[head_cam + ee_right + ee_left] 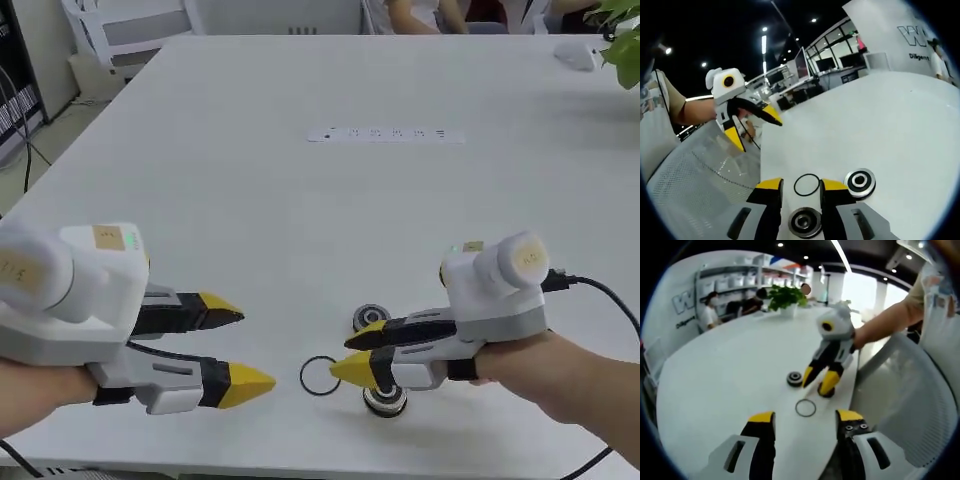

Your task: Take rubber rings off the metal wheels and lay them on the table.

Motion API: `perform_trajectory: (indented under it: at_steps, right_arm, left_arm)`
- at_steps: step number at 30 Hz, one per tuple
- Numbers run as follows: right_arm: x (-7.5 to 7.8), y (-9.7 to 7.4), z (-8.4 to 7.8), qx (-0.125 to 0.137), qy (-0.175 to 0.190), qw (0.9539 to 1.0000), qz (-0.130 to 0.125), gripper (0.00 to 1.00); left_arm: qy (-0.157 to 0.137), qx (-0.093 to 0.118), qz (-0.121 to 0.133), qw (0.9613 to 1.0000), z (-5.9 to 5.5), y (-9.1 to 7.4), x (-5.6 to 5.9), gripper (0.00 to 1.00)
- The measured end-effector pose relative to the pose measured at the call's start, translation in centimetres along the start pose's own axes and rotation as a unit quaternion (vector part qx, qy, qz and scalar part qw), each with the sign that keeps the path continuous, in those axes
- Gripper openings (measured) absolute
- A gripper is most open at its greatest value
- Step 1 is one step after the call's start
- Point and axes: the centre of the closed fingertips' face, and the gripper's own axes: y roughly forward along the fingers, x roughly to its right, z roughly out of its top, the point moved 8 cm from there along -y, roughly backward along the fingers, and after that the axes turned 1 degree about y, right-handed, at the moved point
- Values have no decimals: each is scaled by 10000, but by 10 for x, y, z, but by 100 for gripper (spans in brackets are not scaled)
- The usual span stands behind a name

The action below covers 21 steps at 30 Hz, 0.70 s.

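Observation:
A loose black rubber ring point(318, 375) lies flat on the white table point(300, 200), between my two grippers. My right gripper point(345, 357) is shut on a bare metal wheel point(385, 399) that rests on the table near the front edge; its own view has the wheel point(805, 222) wedged between the jaws, with the ring point(807, 185) just ahead. A second wheel point(370, 318) with a black ring around it lies flat just beyond. My left gripper point(238, 348) hovers open to the left of the ring point(805, 408), holding nothing.
A white power strip point(385, 135) lies across the table's middle. A plant point(622, 45) stands at the far right corner and a white chair point(120, 30) at the far left. The table's front edge runs just below the grippers. People sit at the far end.

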Motion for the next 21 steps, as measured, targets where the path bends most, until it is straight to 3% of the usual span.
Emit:
perform_trajectory:
  at_steps: [6, 10, 14, 21]
  right_arm:
    - [0, -10, -1, 50, -42, 10000, -49, 29]
    - [0, -18, -2, 140, -32, 9999, -55, 30]
    - [0, -24, -5, 160, -21, 9998, -104, 30]
    - [-1, -34, -10, 213, -44, 9996, -188, 31]
  left_arm:
    - [90, -112, -107, 9998, 1, 8, 1, 48]
    - [19, -63, -197, 9998, 5, 13, 0, 48]
    - [171, -204, -242, 9994, 6, 21, -1, 48]
    - [251, -212, -355, 9988, 12, 30, 1, 48]
